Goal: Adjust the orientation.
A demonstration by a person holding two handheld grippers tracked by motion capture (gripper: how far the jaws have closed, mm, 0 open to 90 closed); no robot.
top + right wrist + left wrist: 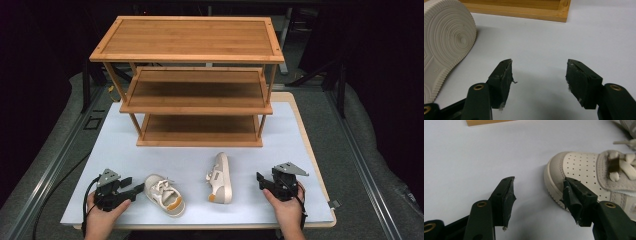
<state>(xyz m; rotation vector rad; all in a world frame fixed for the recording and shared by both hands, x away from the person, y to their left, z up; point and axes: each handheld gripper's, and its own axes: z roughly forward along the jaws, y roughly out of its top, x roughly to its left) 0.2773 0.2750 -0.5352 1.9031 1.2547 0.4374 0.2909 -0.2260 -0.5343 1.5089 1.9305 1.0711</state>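
Note:
Two small cream sneakers lie on the white mat [115, 145] in front of a bamboo shoe rack [186, 41]. The left sneaker [165, 195] stands upright, its perforated toe [574, 165] towards my left gripper [132, 184]. That gripper [537, 183] is open; one jaw stands over the toe's edge, the other over bare mat, and no pad presses on the shoe. The right sneaker [221, 178] lies on its side, its ribbed sole [446, 32] facing my right gripper [260, 181]. The right gripper [539, 63] is open with only mat between its jaws.
The rack has three shelves with nothing on them; its bottom shelf [200, 131] rests on the mat behind the shoes, and its base edge [524, 11] lies ahead of the right gripper. The mat's front edge [200, 222] runs just below both hands.

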